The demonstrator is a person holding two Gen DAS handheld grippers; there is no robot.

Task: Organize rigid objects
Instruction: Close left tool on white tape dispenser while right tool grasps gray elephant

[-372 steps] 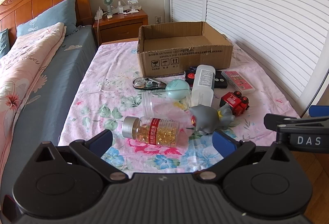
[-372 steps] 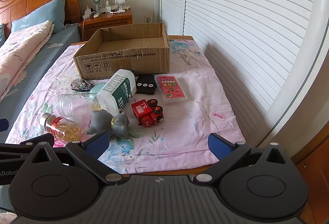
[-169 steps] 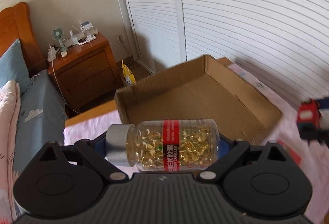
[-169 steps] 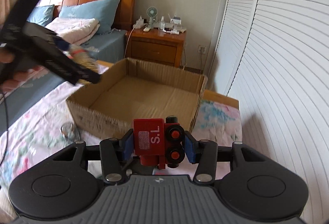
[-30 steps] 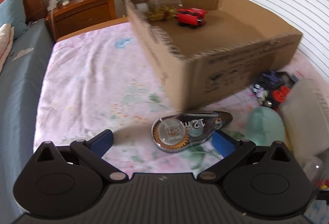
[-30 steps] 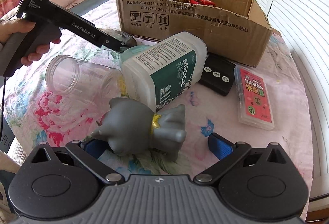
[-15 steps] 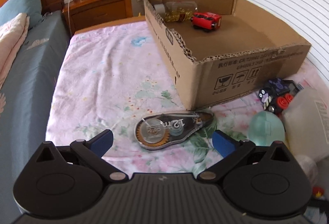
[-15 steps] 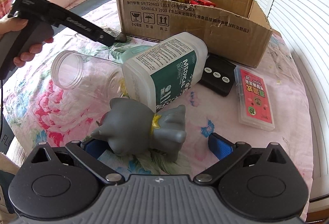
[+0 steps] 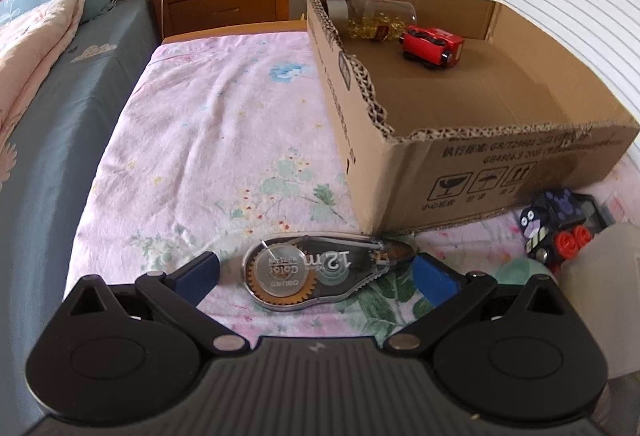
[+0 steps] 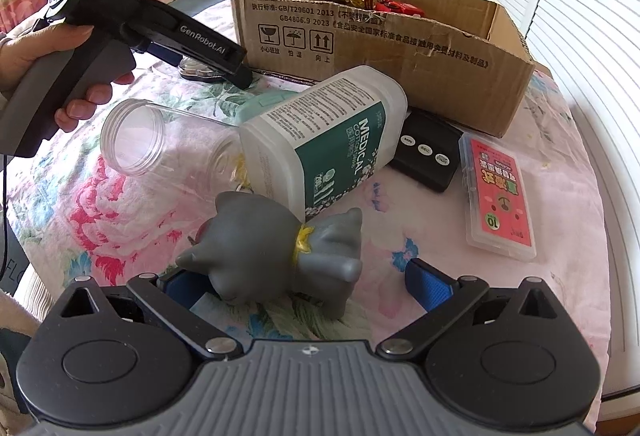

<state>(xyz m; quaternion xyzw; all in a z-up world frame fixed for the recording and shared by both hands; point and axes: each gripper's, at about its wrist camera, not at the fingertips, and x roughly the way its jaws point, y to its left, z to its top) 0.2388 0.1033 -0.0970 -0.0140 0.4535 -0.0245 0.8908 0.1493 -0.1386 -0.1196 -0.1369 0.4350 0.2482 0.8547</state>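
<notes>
My left gripper (image 9: pixel 316 274) is spread wide and low over the flowered sheet (image 9: pixel 208 139), its two blue pads either side of the correction tape dispenser (image 9: pixel 320 274), which lies flat just in front of the near corner of the cardboard box (image 9: pixel 500 171); neither pad touches it yet. My right gripper (image 10: pixel 308 282) is likewise wide open, straddling the grey toy elephant (image 10: pixel 276 248), which lies on its side with its head close to the left pad. Inside the box, against the far wall, rest the capsule bottle (image 9: pixel 372 17) and the red toy car (image 9: pixel 434 43). Still outside it: the empty clear jar (image 10: pixel 160 147), the white cotton swab container (image 10: pixel 332 139) leaning across it, a black remote (image 10: pixel 428 151), a pink card case (image 10: pixel 500 191) and a small black toy train (image 9: pixel 556 232). Risks, as I judge them: the dispenser is thin and flat, so the pads may close above it or pinch the sheet with it; its tapered tip sits near my right pad, which could make it pivot out. The elephant is rounded and sits off-centre between the pads, so it may twist when squeezed. The swab container, touching the jar, could roll if nudged.
</notes>
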